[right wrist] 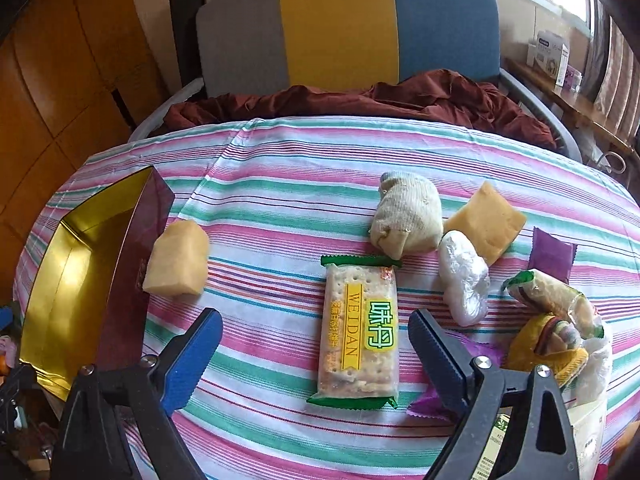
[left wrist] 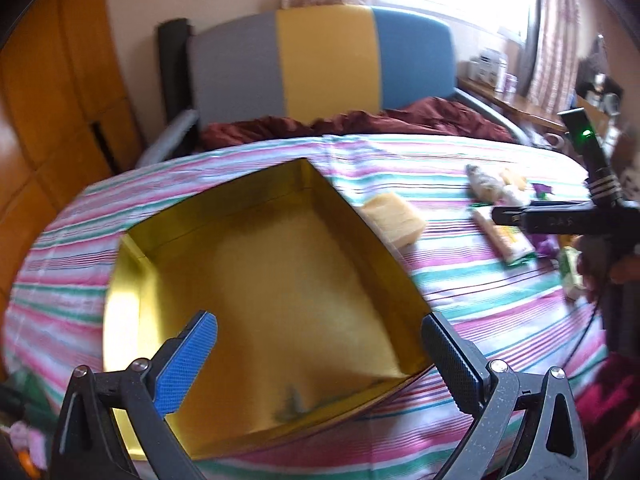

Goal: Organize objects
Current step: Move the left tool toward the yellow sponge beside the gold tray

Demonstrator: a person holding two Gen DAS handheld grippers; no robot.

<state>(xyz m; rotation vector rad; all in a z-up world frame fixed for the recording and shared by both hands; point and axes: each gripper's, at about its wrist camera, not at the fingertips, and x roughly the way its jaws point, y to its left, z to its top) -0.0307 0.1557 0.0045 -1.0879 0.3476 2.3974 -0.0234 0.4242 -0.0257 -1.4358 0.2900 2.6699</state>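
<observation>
Striped cloth in pink, green and white covers the table; all items lie on it. Left gripper hovers over the open gold-lined box, jaws spread wide, nothing between the pads; the box interior appears bare apart from a small dark smudge near its close wall, too blurred to identify. In the right wrist view the box shows a maroon outer wall and sits at the left edge of the cloth. Right gripper hangs above the cracker packet, jaws spread, one finger on either side of the packet, pads not touching it. The packet lies flat with green crimped ends and yellow label. A pale yellow wrapped block rests just beside the box wall. Farther back sit a cream cloth bundle, a second yellow block and a white plastic-wrapped lump, clustered close together. A purple wrapper and a heap of mixed snack packets lie at right. A chair back in grey, yellow and blue stands behind the table, with dark red fabric bunched on its seat.
</observation>
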